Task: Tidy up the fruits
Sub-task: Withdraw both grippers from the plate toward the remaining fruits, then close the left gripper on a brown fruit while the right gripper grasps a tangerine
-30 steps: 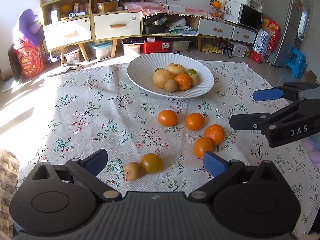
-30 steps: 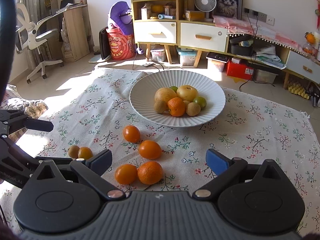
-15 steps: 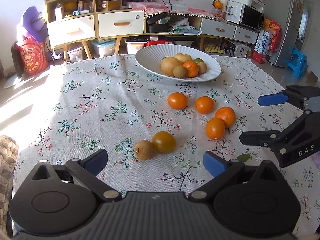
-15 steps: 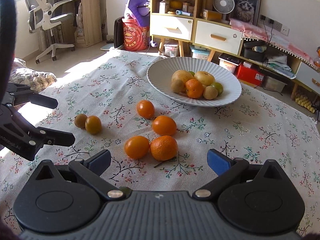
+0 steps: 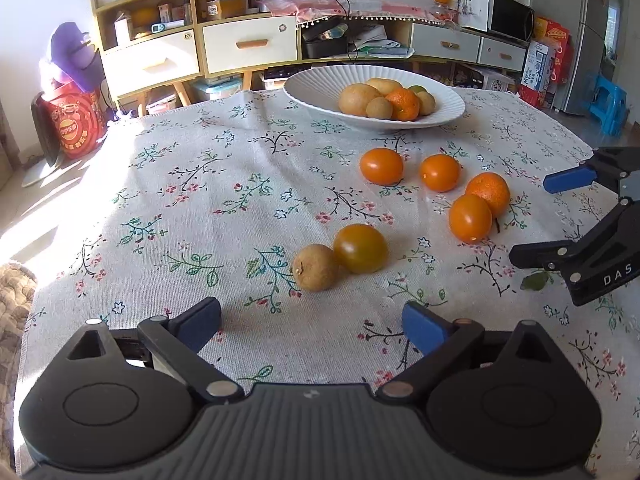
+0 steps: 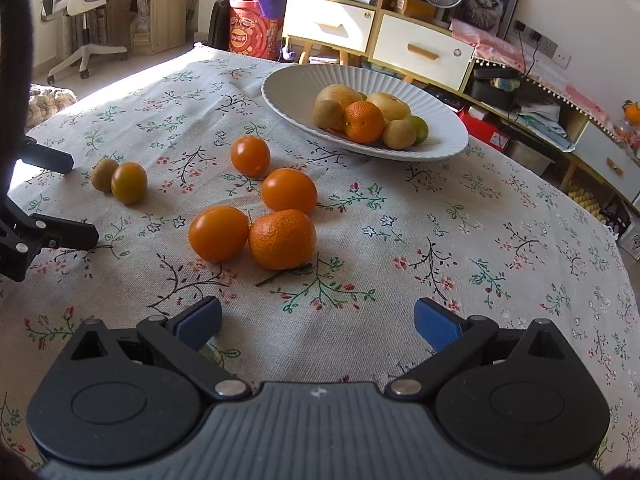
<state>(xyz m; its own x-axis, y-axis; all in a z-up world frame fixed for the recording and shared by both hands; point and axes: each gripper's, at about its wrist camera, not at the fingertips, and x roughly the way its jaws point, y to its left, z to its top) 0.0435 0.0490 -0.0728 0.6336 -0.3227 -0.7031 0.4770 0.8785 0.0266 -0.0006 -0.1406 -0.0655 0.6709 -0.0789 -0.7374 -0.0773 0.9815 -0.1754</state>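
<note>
green fruit (image 5: pixel 418 89) mostly hidden in bowl (image 5: pixel 316 88), right gripper (image 5: pixel 560 216) cut off

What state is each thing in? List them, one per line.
left gripper: open, empty, low over the cloth
right gripper: open, empty
white plate: upright, holding a pile of fruit
brown fruit: loose on the cloth, touching the dark orange fruit
four orange fruits: loose on the cloth, not in the plate
tablecloth: spread flat

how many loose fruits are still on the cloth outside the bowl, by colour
Bright orange: 4 (one, one, one, the dimpled one)
Dark amber: 1
Brown: 1
Total: 6 loose on the tablecloth
</note>
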